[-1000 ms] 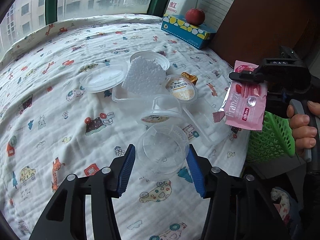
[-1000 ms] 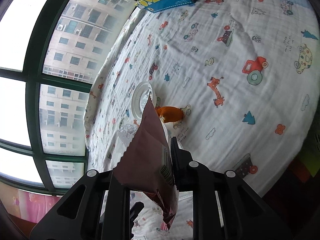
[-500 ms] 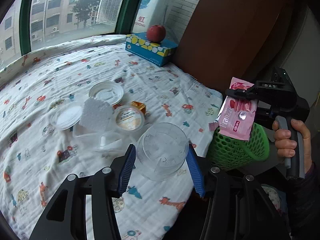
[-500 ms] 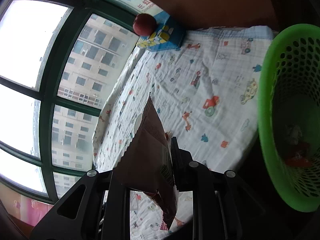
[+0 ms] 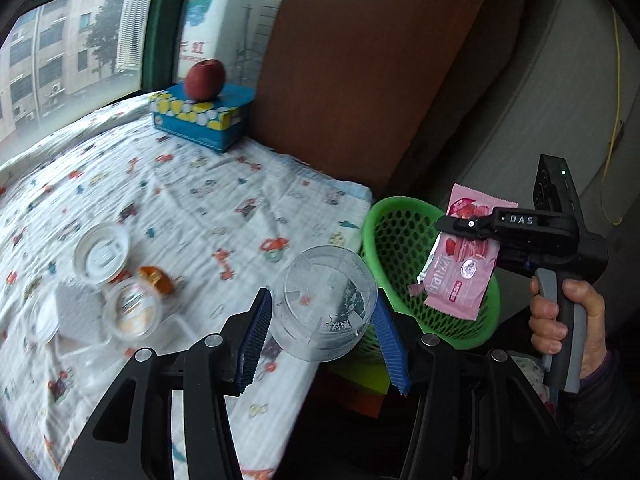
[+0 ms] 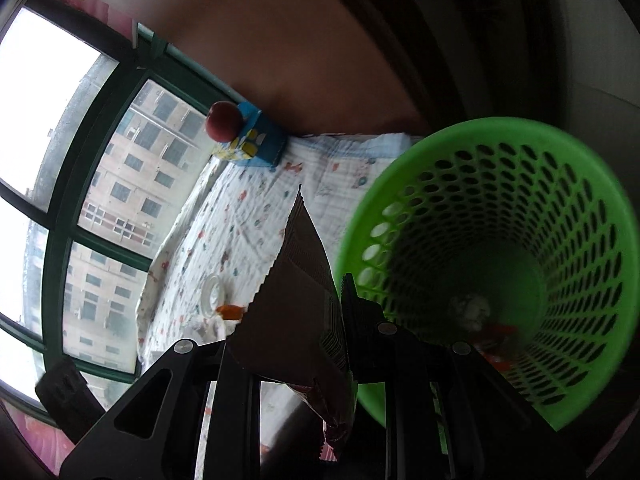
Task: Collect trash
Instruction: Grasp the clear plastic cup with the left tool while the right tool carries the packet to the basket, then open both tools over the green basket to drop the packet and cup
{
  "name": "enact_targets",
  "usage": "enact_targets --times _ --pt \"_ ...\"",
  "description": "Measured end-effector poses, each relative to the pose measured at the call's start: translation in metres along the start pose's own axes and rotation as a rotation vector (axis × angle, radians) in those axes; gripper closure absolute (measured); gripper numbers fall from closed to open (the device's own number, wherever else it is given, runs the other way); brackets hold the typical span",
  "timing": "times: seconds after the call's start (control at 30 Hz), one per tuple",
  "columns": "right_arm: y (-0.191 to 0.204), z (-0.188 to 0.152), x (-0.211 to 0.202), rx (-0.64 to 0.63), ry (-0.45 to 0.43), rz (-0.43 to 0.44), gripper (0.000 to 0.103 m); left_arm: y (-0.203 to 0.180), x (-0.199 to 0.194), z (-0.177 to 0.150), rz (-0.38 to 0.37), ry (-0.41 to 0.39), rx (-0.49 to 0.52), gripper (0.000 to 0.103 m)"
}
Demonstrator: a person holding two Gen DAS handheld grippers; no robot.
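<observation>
Both grippers have swung from the littered bed (image 5: 208, 200) toward the green basket (image 5: 390, 216): left gripper (image 5: 320, 320) clamps a clear plastic cup (image 5: 324, 304), right gripper (image 5: 444, 226) pinches a pink wrapper (image 5: 460, 276) above the rim, ready for dropping.

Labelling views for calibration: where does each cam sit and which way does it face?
Left wrist: on the left gripper, looking down across the bed at the green basket; its fingers clamp a clear cup; the right gripper and hand show.
Right wrist: on the right gripper, facing into the basket; its fingers hold a pink wrapper.
Shared: basket, wrapper, apple on the blue box.
</observation>
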State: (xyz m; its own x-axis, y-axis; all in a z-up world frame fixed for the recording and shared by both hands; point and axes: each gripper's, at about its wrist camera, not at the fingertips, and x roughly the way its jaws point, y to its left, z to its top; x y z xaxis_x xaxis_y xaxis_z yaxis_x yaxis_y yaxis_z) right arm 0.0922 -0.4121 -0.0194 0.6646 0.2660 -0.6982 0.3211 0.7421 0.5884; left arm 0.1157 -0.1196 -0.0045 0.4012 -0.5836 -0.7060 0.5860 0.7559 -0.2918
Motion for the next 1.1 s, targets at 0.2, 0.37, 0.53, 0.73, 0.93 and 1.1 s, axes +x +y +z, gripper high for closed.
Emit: enact_targets --times 0.2,0.37,0.53,0.73,0.93,1.1 --pt "-0.028 -0.001 -0.016 -0.039 -0.036 -0.078 0.084 -0.035 0.025 0.019 -0.025 0.015 0.062 0.053" --pt "-0.046 -0.005 -0.022 -0.038 -0.042 -0.113 0.081 -0.059 0.046 0.032 -0.042 0.04 0.094 0.053" --pt "-0.064 -0.009 -0.027 -0.02 -0.037 -0.123 0.079 -0.08 0.063 0.038 -0.061 0.066 0.127 0.053" --pt "-0.074 -0.013 -0.036 -0.021 -0.05 -0.141 0.068 -0.098 0.082 0.042 -0.053 0.097 0.155 0.053" --pt "-0.076 -0.018 -0.051 -0.055 -0.082 -0.176 0.061 -0.111 0.096 0.04 -0.056 0.126 0.166 0.053" --pt "-0.075 -0.026 -0.064 -0.101 -0.127 -0.224 0.053 -0.122 0.109 0.039 -0.064 0.148 0.178 0.053"
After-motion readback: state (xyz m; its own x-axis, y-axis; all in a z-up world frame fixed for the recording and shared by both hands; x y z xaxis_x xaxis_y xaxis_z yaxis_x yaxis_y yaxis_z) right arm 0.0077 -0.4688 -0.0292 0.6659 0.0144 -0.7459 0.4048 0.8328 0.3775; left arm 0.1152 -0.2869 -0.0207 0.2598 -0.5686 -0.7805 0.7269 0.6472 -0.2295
